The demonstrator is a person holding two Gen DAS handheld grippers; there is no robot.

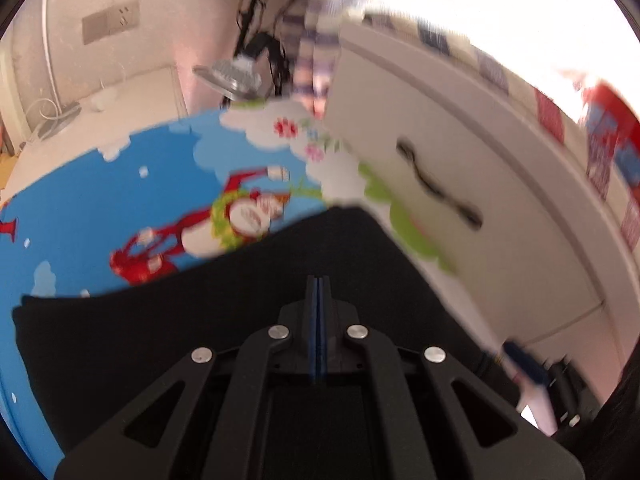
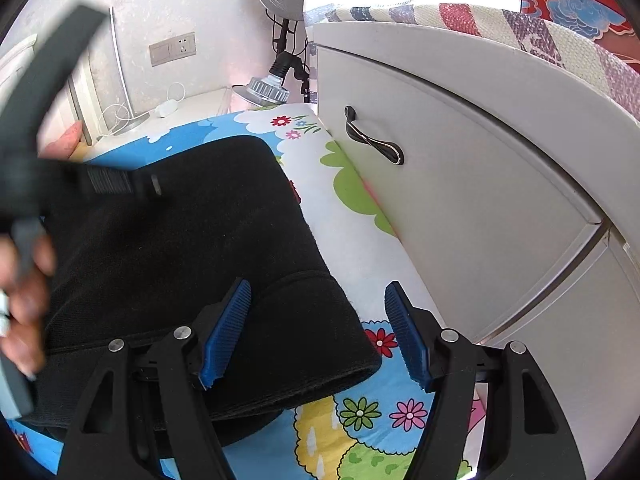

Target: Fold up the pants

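The black pants (image 2: 192,248) lie folded in layers on a colourful cartoon play mat (image 2: 360,412). They also fill the lower half of the blurred left wrist view (image 1: 200,312). My left gripper (image 1: 319,284) is shut, its blue pads pressed together over the black cloth; whether cloth is pinched between them I cannot tell. My right gripper (image 2: 318,294) is open, just above the near corner of the pants, with its left pad (image 2: 226,332) over the cloth and its right pad (image 2: 406,336) over the mat. The left tool and the hand holding it (image 2: 24,280) show blurred at the left edge.
A white cabinet (image 2: 480,184) with a curved metal handle (image 2: 372,140) stands right beside the mat. A lamp on a stand (image 2: 266,88) is at the back. A wall socket (image 2: 173,49) and white cables (image 2: 120,116) are at the back left.
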